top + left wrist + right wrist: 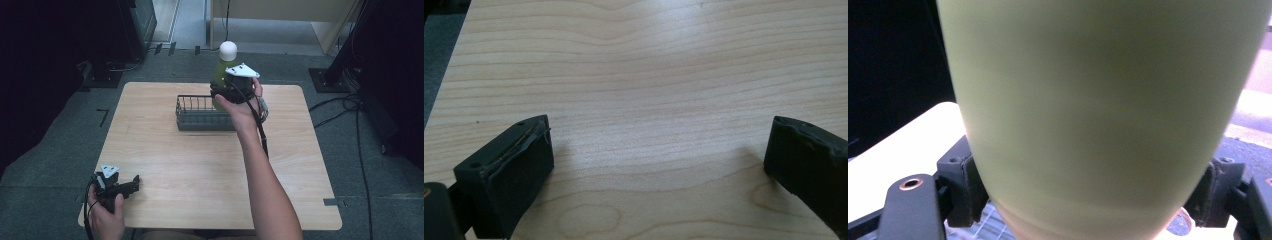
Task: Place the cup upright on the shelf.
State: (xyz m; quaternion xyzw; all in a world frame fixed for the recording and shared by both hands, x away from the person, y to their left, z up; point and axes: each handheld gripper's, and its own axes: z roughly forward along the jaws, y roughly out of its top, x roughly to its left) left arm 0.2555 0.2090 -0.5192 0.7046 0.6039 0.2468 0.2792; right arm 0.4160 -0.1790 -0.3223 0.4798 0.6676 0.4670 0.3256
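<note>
**Right gripper clamps green bottle above basket; left gripper idle and open at table corner**

Right gripper (231,89): held in the person's right hand (243,107) over the far middle of the wooden table (200,165). Its jaws are closed against the two sides of a pale green bottle (221,67) with a white rounded cap (228,48). In the right gripper view the bottle's body (1098,110) stands between the two black jaws, both pressed against its lower sides. The bottle stands upright. From the high view its lower part sits at the right end of a dark wire basket (200,114); whether its base rests inside the basket or hangs above it, I cannot tell. A strip of basket mesh shows beneath the bottle in the right gripper view.

Basket: placed on the far half of the table, near the middle, long side facing the person. The visible left part of it appears to hold nothing.

Left gripper (131,184): held in the left hand (106,217) at the near left corner of the table, well apart from basket and bottle. In the left gripper view its jaws (659,160) stand wide apart with bare wood grain between them; nothing is held.

Surroundings: grey carpet floor (380,175) around the table, with black cables (360,130) running across it on the right.
</note>
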